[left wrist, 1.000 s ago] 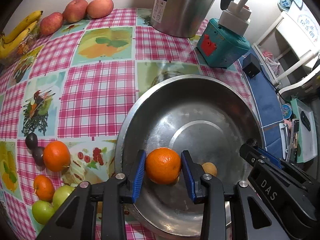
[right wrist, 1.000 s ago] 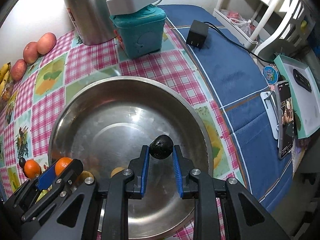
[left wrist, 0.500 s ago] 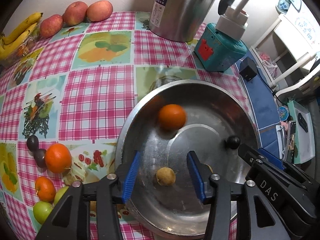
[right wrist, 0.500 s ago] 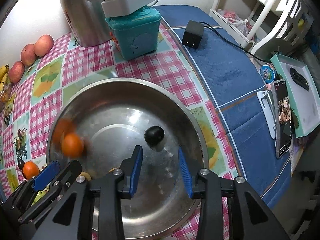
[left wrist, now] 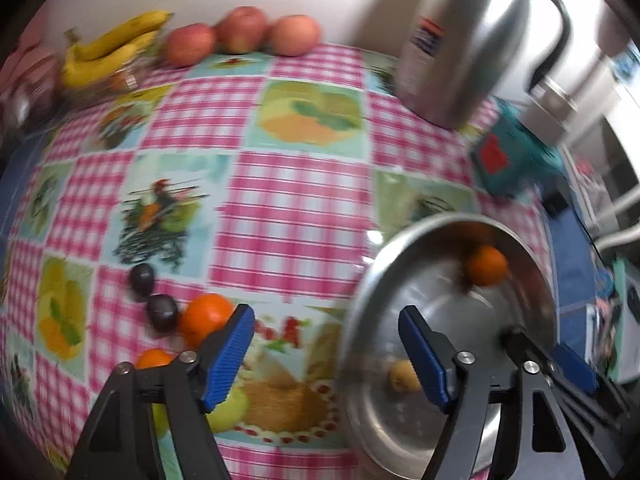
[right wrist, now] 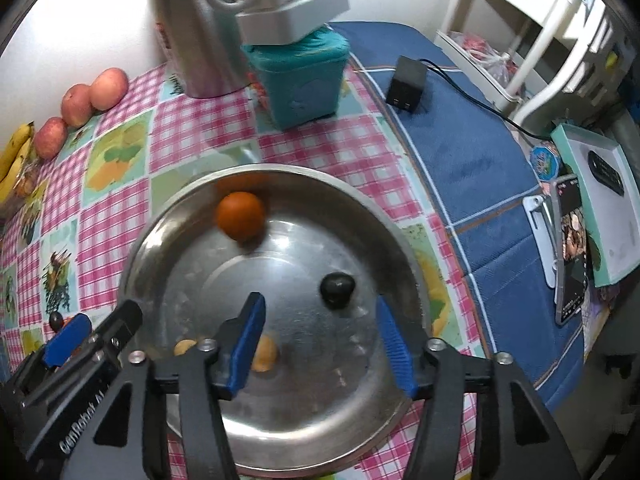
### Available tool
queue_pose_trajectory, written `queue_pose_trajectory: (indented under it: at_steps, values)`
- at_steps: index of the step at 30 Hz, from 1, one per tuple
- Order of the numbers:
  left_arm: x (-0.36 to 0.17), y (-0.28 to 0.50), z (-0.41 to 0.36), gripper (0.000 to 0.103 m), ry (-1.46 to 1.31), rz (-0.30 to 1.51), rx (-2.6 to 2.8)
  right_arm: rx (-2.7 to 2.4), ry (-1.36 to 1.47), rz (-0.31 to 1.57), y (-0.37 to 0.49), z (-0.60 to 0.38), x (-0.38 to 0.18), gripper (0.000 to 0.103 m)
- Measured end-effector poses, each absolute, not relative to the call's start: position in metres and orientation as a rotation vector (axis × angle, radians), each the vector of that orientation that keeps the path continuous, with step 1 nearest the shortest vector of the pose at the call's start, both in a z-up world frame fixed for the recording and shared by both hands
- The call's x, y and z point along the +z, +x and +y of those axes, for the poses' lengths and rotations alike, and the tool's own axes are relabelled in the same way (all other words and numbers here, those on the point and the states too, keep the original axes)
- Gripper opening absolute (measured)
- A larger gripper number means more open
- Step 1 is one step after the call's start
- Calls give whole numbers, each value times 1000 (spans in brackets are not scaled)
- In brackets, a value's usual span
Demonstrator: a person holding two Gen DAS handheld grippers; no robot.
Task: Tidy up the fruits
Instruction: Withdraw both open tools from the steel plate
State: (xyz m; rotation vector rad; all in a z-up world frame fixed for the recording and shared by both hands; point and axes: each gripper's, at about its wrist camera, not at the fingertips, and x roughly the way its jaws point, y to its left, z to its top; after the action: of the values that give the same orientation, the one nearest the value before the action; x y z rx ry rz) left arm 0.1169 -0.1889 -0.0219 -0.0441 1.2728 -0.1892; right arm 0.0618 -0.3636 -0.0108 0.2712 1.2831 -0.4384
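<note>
A steel bowl (right wrist: 400,248) holds an orange (right wrist: 240,216) by its far wall, a dark plum (right wrist: 337,289) and two small yellow fruits (right wrist: 264,354). My right gripper (right wrist: 320,346) hangs over the bowl's near part, its jaws opening with nothing between them; the plum lies just beyond the pads. My left gripper (left wrist: 326,356) straddles the bowl's left rim (left wrist: 360,292), its jaws also opening and empty. To its left on the cloth lie two dark plums (left wrist: 162,312), an orange (left wrist: 206,318), a smaller orange (left wrist: 154,360) and a green fruit (left wrist: 224,408).
Bananas (left wrist: 112,52) and three red apples (left wrist: 240,34) lie at the table's far edge. Behind the bowl stand a steel flask (right wrist: 192,28) and a teal box (right wrist: 300,80). On the blue cloth to the right are a black adapter (right wrist: 406,86), a phone (right wrist: 572,256) and a flat box (right wrist: 604,200).
Both grippers let go of their fruit and opened wider. The orange rolled to the bowl's far side and the plum dropped to the bottom. My left gripper swung left over the bowl's rim.
</note>
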Motion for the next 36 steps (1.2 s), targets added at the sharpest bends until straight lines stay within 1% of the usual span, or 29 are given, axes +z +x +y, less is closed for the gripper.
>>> queue_pose_trajectory:
  at_steps: [2, 5, 8, 10, 11, 13, 15, 19, 20, 21, 22, 36]
  values:
    - [-22, 120, -176, 80, -62, 1274, -143, -410, 256, 1284, 65, -355, -9, 60]
    - [-21, 124, -156, 86, -98, 1273, -81, -382, 241, 1284, 67, -346, -9, 61]
    - [-20, 126, -142, 94, -119, 1267, -37, -359, 225, 1284, 70, -337, -8, 70]
    - [-21, 128, -136, 102, -129, 1265, -10, -347, 219, 1283, 70, -333, -7, 70]
    - [-21, 129, -134, 103, -130, 1264, 0, -340, 215, 1282, 71, -330, -7, 70]
    - [-20, 128, -129, 103, -126, 1258, 17, -335, 209, 1283, 71, -328, -6, 72]
    - [-20, 128, -124, 103, -121, 1255, 26, -330, 207, 1281, 71, -326, -6, 77]
    - [-19, 128, -117, 103, -113, 1243, 42, -320, 206, 1277, 70, -324, -5, 79]
    - [-19, 128, -116, 103, -111, 1242, 43, -319, 210, 1273, 70, -324, -4, 82]
    - [-18, 128, -114, 103, -108, 1239, 45, -317, 215, 1268, 69, -323, -3, 89]
    - [-18, 128, -112, 103, -108, 1237, 45, -315, 218, 1262, 69, -323, -2, 91]
    - [1, 118, -90, 103, -119, 1158, 10, -330, 201, 1236, 61, -308, 1, 92]
